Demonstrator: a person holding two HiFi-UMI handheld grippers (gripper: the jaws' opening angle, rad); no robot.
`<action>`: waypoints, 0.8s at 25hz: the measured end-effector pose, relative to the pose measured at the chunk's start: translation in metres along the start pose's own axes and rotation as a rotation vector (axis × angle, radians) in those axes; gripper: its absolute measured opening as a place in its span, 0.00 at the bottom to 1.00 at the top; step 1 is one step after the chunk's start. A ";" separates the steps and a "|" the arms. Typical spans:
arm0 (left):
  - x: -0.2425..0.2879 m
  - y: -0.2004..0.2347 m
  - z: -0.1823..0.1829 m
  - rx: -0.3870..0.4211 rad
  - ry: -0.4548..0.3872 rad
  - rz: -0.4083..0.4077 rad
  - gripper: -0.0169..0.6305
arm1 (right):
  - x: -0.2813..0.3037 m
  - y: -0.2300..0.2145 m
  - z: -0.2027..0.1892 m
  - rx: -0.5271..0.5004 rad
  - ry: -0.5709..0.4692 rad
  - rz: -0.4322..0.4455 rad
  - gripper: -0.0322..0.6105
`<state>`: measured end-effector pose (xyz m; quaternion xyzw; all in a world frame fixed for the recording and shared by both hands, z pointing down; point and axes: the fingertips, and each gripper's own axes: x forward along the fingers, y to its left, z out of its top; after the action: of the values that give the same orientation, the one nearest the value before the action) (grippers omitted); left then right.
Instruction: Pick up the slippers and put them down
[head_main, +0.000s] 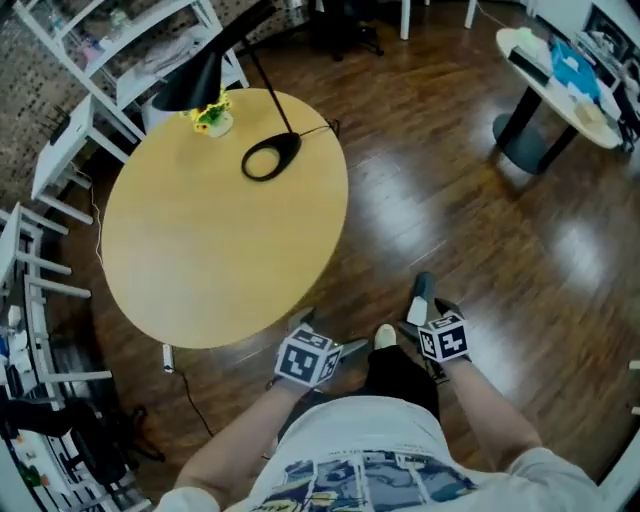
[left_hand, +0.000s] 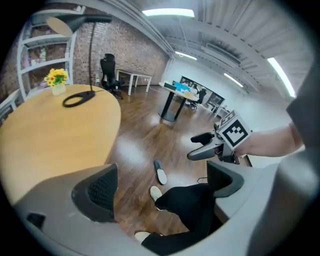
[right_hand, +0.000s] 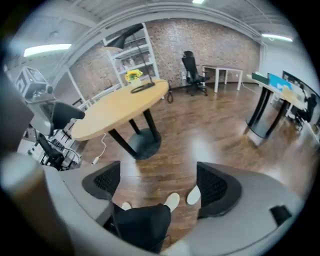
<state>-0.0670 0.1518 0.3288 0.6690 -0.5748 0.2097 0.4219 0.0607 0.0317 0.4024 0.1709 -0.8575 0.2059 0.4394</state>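
Inventory, as I log it from my station: floor (head_main: 450, 200) under everything. Round worktop (head_main: 220, 250) stands at the upper left of the head view. On its far part sits a lamp base (head_main: 270, 157), and left of that a flower pot (head_main: 212, 120), with the lamp head (head_main: 190, 85) over the pot. Shelving (head_main: 110, 40) stands behind the worktop, a rack (head_main: 30, 300) at its left, and a cable (head_main: 190, 390) lies on the floor by its near edge. A second worktop (head_main: 560, 90) stands well apart, far right. One slipper (head_main: 422, 293) lies on the floor just ahead of my right tongs (right_hand: 157, 187). My left tongs (left_hand: 160, 190) are to their left, near the round worktop's near edge. The person's foot (head_main: 385, 338) is on the floor between the two.
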 end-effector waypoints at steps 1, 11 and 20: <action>-0.038 0.011 -0.011 -0.040 -0.032 0.043 0.89 | -0.015 0.036 0.017 -0.049 -0.013 0.042 0.82; -0.312 0.144 -0.249 -0.464 -0.229 0.313 0.89 | -0.070 0.341 0.039 -0.306 -0.087 0.173 0.82; -0.357 0.158 -0.316 -0.544 -0.272 0.327 0.89 | -0.078 0.411 0.012 -0.386 -0.043 0.195 0.82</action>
<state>-0.2418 0.6201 0.2824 0.4528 -0.7602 0.0225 0.4653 -0.0990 0.3868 0.2484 0.0042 -0.9028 0.0756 0.4234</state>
